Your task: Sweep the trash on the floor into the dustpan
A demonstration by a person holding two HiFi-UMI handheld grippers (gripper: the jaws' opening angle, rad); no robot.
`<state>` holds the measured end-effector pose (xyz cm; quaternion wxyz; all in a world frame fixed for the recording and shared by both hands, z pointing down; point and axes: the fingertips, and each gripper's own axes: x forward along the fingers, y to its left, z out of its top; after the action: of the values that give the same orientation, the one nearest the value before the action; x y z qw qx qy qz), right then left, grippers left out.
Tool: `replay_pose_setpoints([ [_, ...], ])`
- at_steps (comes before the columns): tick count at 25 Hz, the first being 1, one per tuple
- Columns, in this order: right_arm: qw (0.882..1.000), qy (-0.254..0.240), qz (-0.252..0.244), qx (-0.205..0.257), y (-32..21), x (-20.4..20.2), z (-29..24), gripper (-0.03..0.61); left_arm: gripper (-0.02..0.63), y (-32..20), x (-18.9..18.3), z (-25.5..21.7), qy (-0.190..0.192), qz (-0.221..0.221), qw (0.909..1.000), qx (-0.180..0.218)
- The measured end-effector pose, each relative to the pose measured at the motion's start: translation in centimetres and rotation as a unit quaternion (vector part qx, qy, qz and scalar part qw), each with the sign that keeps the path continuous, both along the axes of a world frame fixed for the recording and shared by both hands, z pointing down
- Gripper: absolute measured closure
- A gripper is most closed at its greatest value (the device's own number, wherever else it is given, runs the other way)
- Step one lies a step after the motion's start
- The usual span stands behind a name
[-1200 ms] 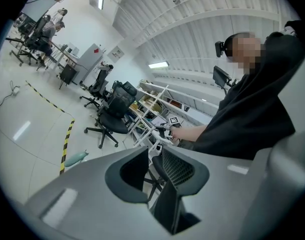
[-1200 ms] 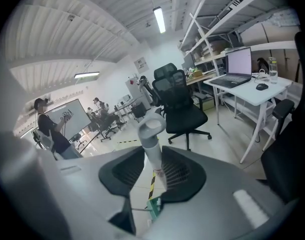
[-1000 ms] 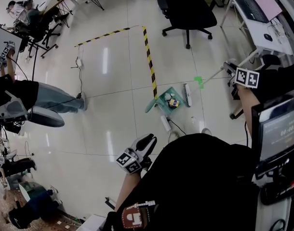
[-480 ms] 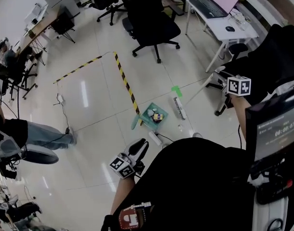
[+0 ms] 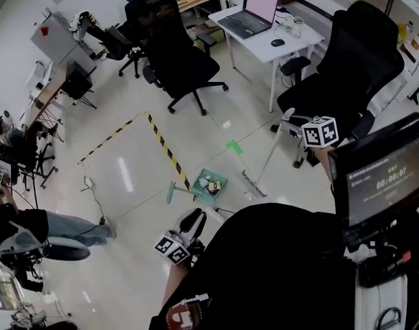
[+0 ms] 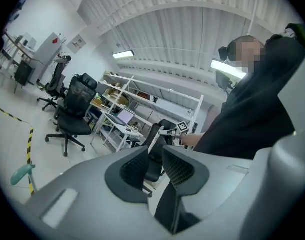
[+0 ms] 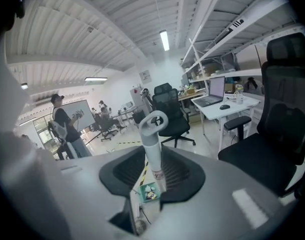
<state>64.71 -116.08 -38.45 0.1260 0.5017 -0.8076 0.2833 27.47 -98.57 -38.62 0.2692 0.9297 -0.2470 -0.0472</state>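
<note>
The trash (image 5: 211, 183) was seen gathered in the green dustpan (image 5: 198, 188) on the floor (image 5: 127, 177) beside the striped tape (image 5: 165, 146), while the broom (image 5: 253, 183) was clamped by its handle in the right gripper (image 7: 153, 166) and the jaws of the left gripper (image 6: 153, 169) were held apart on nothing

The floor (image 5: 127, 177) is viewed steeply from overhead; both gripper views are aimed across the room, the dustpan (image 5: 208, 184) being shared with the right.

I wear a black top (image 5: 285, 267). My left gripper (image 6: 153, 164) and right gripper (image 7: 153, 170) are grey with dark ribbed pads (image 6: 180, 170), and each one carries a black-and-white marker cube (image 5: 319, 131).
</note>
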Motion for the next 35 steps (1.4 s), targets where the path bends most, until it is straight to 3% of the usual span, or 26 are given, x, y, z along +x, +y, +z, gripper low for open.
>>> replay_pose_setpoints([
  [4,0.999,-0.017,-0.035,0.001,4.5,4.8,-0.1,0.485,0.525,4.5,6.6,-1.0,-0.003,-0.036,0.9993,0.005],
  [8,0.996,-0.026,-0.083,0.005,7.5,8.7,-0.5,0.483,0.526,9.3,12.7,-1.3,0.011,-0.088,0.996,-0.014],
  [11,0.994,-0.033,-0.107,0.008,9.6,10.7,-0.6,0.482,0.526,12.2,16.8,-0.6,-0.001,-0.087,0.9957,-0.03],
  [14,0.992,-0.044,-0.119,0.006,12.1,11.3,-0.6,0.479,0.526,14.3,18.3,-1.2,-0.004,-0.089,0.9957,-0.024],
  [21,0.991,-0.055,-0.124,0.009,17.5,9.2,-1.8,0.474,0.526,17.0,15.1,-2.7,0.006,-0.087,0.9962,0.001],
  [30,0.998,-0.049,-0.042,0.019,23.6,5.9,-3.2,0.476,0.526,21.2,5.7,-1.4,-0.001,-0.025,0.9997,-0.006],
  [35,0.998,-0.061,-0.018,0.019,26.4,5.8,-3.4,0.479,0.528,22.2,4.6,-1.4,-0.007,-0.008,0.9999,-0.008],
])
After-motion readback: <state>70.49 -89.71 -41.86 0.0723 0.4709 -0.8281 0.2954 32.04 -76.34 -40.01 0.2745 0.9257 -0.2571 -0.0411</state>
